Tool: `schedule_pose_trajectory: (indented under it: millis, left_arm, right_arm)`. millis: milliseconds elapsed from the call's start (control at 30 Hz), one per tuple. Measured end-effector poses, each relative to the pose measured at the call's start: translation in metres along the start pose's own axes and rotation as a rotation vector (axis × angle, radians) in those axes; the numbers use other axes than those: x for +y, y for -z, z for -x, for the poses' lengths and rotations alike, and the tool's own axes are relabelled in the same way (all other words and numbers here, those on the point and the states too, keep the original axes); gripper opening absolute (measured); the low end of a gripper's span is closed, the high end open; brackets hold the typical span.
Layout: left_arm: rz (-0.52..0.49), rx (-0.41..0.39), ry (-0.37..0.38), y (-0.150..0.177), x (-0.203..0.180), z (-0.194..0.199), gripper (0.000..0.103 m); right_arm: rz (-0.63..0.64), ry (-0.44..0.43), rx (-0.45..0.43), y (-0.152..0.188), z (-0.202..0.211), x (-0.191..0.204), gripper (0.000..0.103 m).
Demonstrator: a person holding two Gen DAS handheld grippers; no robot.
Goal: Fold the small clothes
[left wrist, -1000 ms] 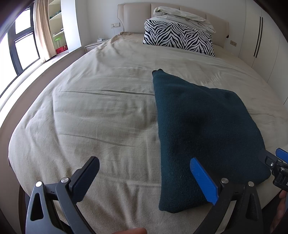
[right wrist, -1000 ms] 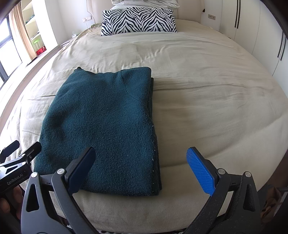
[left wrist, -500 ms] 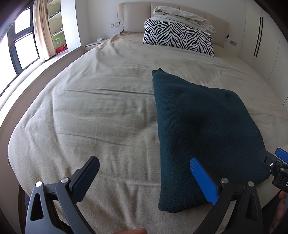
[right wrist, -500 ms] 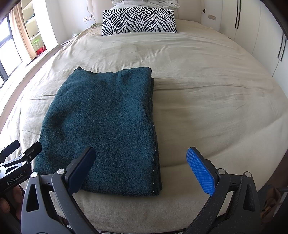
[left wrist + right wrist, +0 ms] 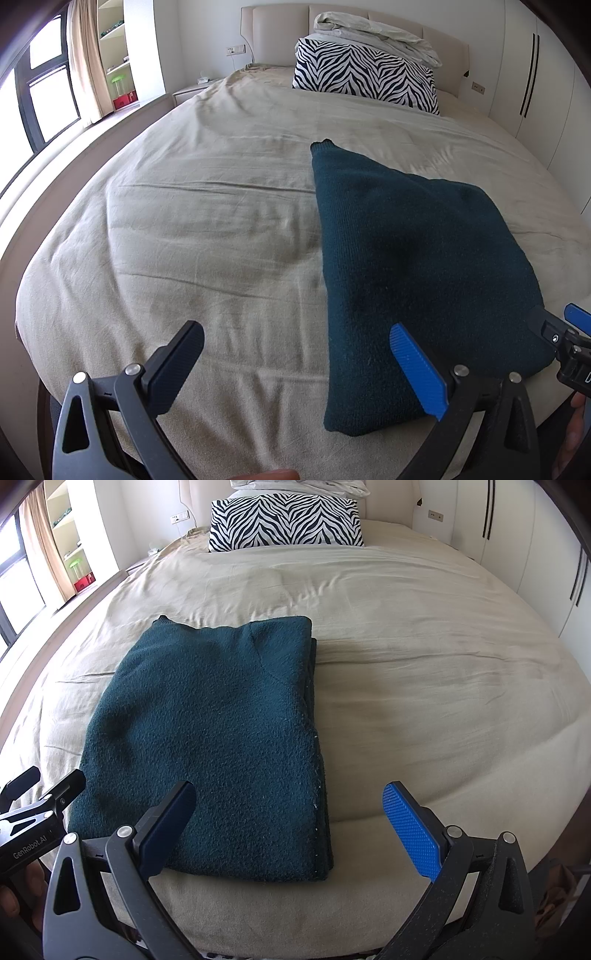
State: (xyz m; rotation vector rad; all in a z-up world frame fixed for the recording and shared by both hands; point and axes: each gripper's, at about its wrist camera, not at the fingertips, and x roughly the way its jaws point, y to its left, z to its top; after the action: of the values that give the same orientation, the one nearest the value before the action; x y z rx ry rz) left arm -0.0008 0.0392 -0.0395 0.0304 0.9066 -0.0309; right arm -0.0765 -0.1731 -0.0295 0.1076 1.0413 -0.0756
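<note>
A dark teal knitted garment (image 5: 413, 266) lies folded into a flat rectangle on the beige bed, near the foot edge; it also shows in the right wrist view (image 5: 218, 738). My left gripper (image 5: 299, 365) is open and empty, held above the bed just left of the garment's near corner. My right gripper (image 5: 291, 827) is open and empty, held above the garment's near right corner. Each gripper shows at the edge of the other's view: the right one (image 5: 565, 332) and the left one (image 5: 40, 794).
The beige bed sheet (image 5: 184, 221) is wrinkled. A zebra-print pillow (image 5: 365, 77) with a folded pale duvet (image 5: 373, 33) on top lies at the headboard. A window and shelves stand at the left, white wardrobe doors (image 5: 517, 528) at the right.
</note>
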Motion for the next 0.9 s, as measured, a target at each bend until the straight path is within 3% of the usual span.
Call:
schedule_pose_trajectory:
  millis: [900]
  left_arm:
    - [-0.006, 0.02, 0.021, 0.0007, 0.0024, -0.0081, 0.103]
  right_arm:
    - [0.003, 0.0, 0.004, 0.0024, -0.0016, -0.002, 0.103]
